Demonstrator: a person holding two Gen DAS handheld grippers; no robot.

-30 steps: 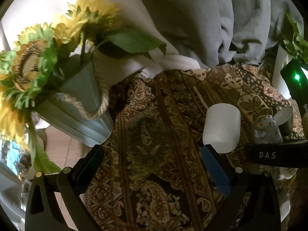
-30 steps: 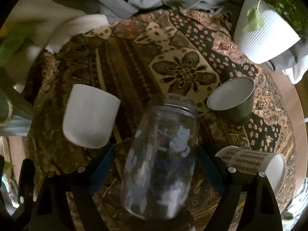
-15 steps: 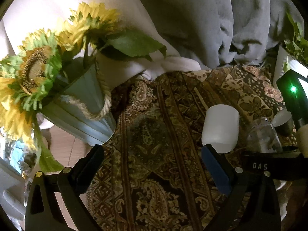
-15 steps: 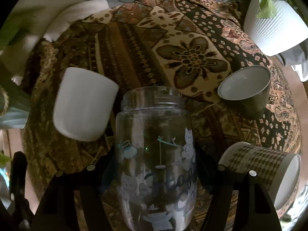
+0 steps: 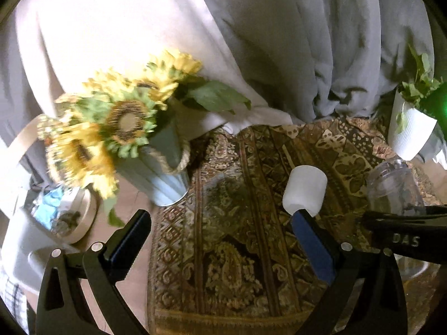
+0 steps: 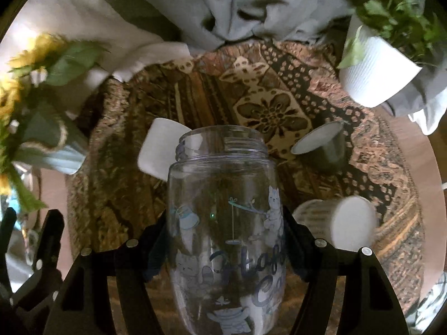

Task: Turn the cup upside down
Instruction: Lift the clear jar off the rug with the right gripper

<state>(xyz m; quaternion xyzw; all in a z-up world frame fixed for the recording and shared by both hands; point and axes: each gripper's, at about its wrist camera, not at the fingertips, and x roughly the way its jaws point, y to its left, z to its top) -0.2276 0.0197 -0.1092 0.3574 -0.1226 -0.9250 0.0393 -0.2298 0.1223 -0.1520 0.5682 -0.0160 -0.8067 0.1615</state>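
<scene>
My right gripper (image 6: 225, 223) is shut on a clear glass cup (image 6: 226, 209) printed with cats, held above the patterned cloth with its mouth pointing away from me and slightly up. The same cup shows at the right of the left wrist view (image 5: 394, 189). A white cup (image 6: 157, 148) stands upside down on the cloth behind it, also in the left wrist view (image 5: 306, 189). My left gripper (image 5: 220, 223) is open and empty above the cloth, its right finger just in front of the white cup.
A grey metal cup (image 6: 324, 145) stands upright at the right. A checked paper cup (image 6: 340, 223) lies on its side. A sunflower pot (image 5: 156, 167) stands left, a white ribbed plant pot (image 6: 374, 75) back right. Grey fabric drapes behind the round table (image 6: 435, 184).
My right gripper has lifted the glass cup and turned it from tilted down to mouth pointing away and up. My left gripper has drawn back and up, so the scene looks farther away.
</scene>
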